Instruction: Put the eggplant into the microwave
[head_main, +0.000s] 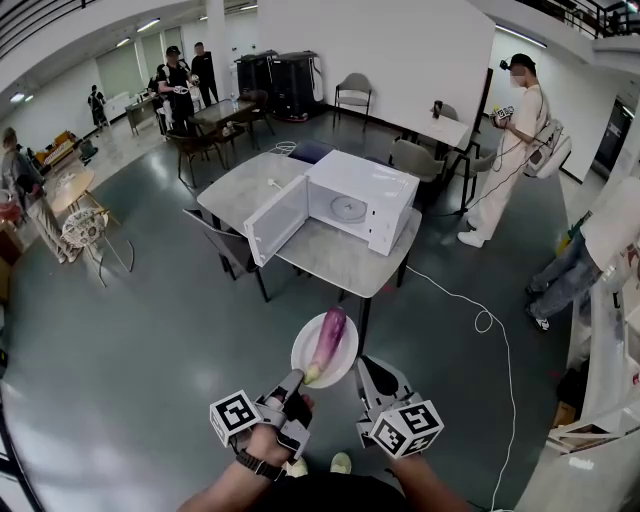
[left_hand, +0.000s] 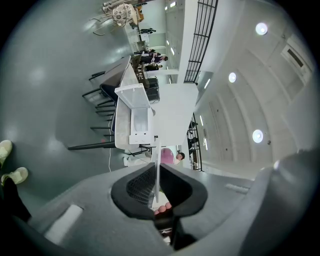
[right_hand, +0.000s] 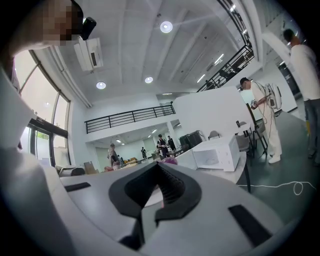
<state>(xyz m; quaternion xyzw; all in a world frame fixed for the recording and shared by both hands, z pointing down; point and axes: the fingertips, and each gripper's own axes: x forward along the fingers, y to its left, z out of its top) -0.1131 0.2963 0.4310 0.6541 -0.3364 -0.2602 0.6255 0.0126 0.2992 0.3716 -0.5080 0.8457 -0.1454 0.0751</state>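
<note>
A purple eggplant (head_main: 329, 340) lies on a white plate (head_main: 346, 367) held in the air short of the table. My left gripper (head_main: 298, 379) is shut on the plate's near-left rim; in the left gripper view the plate (left_hand: 156, 167) runs edge-on between the jaws, with the eggplant (left_hand: 166, 156) beyond. My right gripper (head_main: 366, 368) is shut with nothing in it, its tips against the plate's right rim. The white microwave (head_main: 358, 203) stands on the grey table (head_main: 340, 262) ahead, its door (head_main: 276, 221) swung open to the left. It also shows as the microwave (right_hand: 216, 153) in the right gripper view.
A dark chair (head_main: 226, 250) stands at the table's left side. A white cable (head_main: 481, 320) trails over the floor to the right. A person in white (head_main: 508, 150) stands at the back right and another person (head_main: 592, 245) at the right edge. More tables and chairs fill the back.
</note>
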